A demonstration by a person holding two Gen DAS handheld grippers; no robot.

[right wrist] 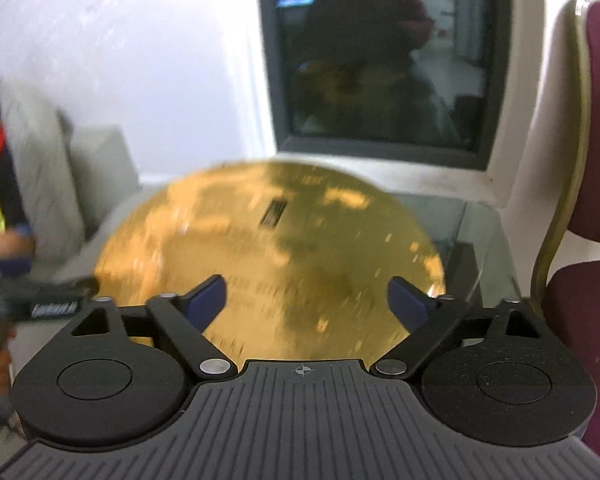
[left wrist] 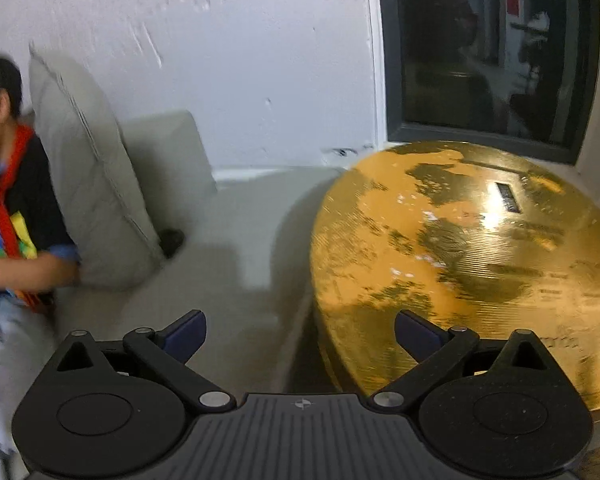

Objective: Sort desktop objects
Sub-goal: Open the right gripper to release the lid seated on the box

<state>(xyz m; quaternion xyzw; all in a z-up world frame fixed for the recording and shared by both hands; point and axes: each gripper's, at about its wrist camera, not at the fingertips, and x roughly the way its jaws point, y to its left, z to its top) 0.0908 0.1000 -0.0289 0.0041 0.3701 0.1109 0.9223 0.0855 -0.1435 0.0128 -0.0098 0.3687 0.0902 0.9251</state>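
the left tongs (left wrist: pixel 300 338) fill the bottom of the left wrist view, spread wide with nothing between them; their arms are matte black, the pads dark blue, and the body below is ribbed grey plastic. the right tongs (right wrist: pixel 306 304) look the same in the right wrist view and also stand wide apart and empty.

the round surface (left wrist: pixel 460 264) sits at the right of the left wrist frame and in the centre of the right wrist frame. it is a glossy golden disc with darker mottled patches, fine concentric grooves and a bright glare spot. a small dark rectangle (left wrist: pixel 507 197) lies flat on it toward the far side, upper right in the left view, upper centre in the right view; blur hides what it is. no other desktop object can be made out on the disc.

at the left of the left wrist frame a pale grey fabric sofa (left wrist: pixel 228 248) runs along a white scuffed wall, with a soft stitched cushion (left wrist: pixel 88 176) leaning upright. a person in a black top with a red strap (left wrist: pixel 8 208) sits at the far left edge. a dark-framed window (left wrist: pixel 488 52) with a reflective pane fills the upper right. in the right wrist view a maroon upholstered chair (right wrist: pixel 596 160) with a dull gold frame stands at the right edge.
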